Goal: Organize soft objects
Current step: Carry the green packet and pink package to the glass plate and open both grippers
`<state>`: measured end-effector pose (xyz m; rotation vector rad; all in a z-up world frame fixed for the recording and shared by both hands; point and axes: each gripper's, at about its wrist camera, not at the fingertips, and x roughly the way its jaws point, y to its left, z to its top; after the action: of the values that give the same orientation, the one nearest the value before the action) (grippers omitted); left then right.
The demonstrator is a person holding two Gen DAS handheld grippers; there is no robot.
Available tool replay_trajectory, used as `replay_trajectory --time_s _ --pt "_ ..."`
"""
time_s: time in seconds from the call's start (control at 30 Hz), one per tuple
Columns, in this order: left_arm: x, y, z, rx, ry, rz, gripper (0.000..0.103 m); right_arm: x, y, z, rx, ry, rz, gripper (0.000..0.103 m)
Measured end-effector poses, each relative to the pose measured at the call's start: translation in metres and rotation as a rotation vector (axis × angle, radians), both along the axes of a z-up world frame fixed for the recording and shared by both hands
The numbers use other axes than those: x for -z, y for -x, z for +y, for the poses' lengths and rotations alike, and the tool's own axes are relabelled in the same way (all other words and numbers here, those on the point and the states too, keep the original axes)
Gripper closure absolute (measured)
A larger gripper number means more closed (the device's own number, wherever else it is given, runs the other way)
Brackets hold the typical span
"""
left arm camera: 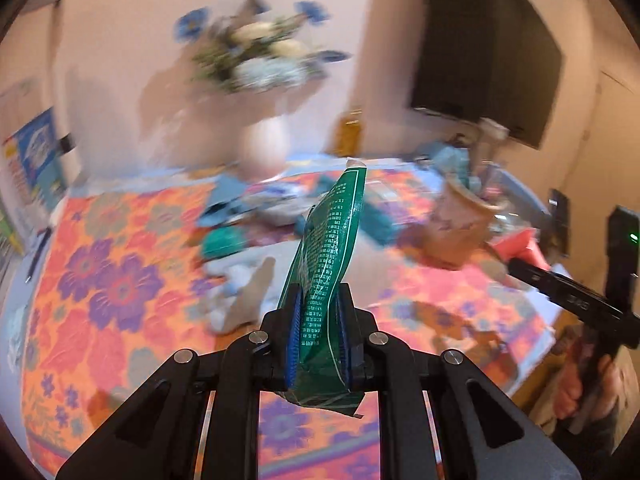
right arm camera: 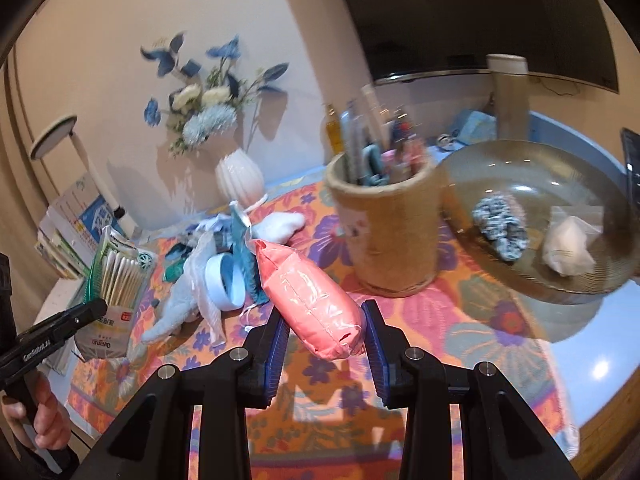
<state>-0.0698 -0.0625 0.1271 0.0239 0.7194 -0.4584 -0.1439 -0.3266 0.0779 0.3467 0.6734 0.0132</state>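
Observation:
In the left wrist view my left gripper (left arm camera: 318, 320) is shut on a green printed packet (left arm camera: 330, 240), which stands up between the blue pads above the floral tablecloth (left arm camera: 120, 280). From the right wrist view the same packet (right arm camera: 116, 276) shows cotton swabs inside, held by the left gripper (right arm camera: 96, 306) at the far left. My right gripper (right arm camera: 326, 320) is shut on a soft pink pack (right arm camera: 308, 292), lifted off the cloth. That pink pack (left arm camera: 518, 246) also shows at the right of the left wrist view. A pile of soft things (right arm camera: 208, 264) lies mid-table, with a pale plush toy (right arm camera: 176, 304) among them.
A glass bowl (right arm camera: 520, 160) at the right holds a blue-white scrunchie (right arm camera: 500, 224) and a white bagged item (right arm camera: 568, 248). A tan cup of pens (right arm camera: 384, 224) stands beside it. A white vase (right arm camera: 240, 180) of flowers is at the back, a tape roll (right arm camera: 226, 280) in the pile.

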Motion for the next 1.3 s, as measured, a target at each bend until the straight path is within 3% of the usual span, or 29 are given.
replay_trajectory --time_s 0.23,0.47,0.63,0.83,0.9,0.97,1.0,1.03,1.07,1.13,1.3 --pt "-0.015 0.018 -0.081 0.223 0.008 -0.01 0.09 -0.025 0.028 -0.05 0.135 0.003 -0.029 0.067" --pt "-0.032 0.027 -0.188 0.455 -0.042 -0.048 0.09 -0.039 0.048 -0.112 0.3 -0.004 -0.044 0.068" --pt "-0.04 0.018 -0.254 0.517 -0.041 -0.068 0.09 -0.045 0.043 -0.155 0.386 -0.031 -0.048 0.068" --pt "-0.033 -0.021 -0.304 0.54 -0.016 -0.027 0.089 -0.036 0.02 -0.2 0.459 -0.097 -0.013 0.067" --pt "-0.03 -0.031 -0.315 0.546 0.007 -0.015 0.081 -0.029 0.01 -0.211 0.47 -0.119 0.008 0.067" --pt "-0.024 -0.037 -0.328 0.534 -0.006 -0.033 0.07 -0.024 0.003 -0.218 0.466 -0.137 0.033 0.06" --pt "-0.022 -0.039 -0.333 0.524 -0.027 -0.047 0.066 -0.021 0.001 -0.221 0.467 -0.153 0.046 0.043" --pt "-0.018 -0.039 -0.339 0.525 -0.055 -0.059 0.052 -0.018 0.0 -0.225 0.461 -0.18 0.049 0.034" --pt "-0.015 -0.039 -0.34 0.526 -0.067 -0.063 0.04 -0.016 0.002 -0.227 0.451 -0.202 0.038 0.033" --pt "-0.014 -0.037 -0.336 0.53 -0.053 -0.077 0.026 -0.013 0.007 -0.231 0.46 -0.215 0.033 0.033" --pt "-0.025 -0.026 -0.316 0.54 0.002 -0.097 0.026 -0.007 0.023 -0.231 0.447 -0.241 0.036 0.033"
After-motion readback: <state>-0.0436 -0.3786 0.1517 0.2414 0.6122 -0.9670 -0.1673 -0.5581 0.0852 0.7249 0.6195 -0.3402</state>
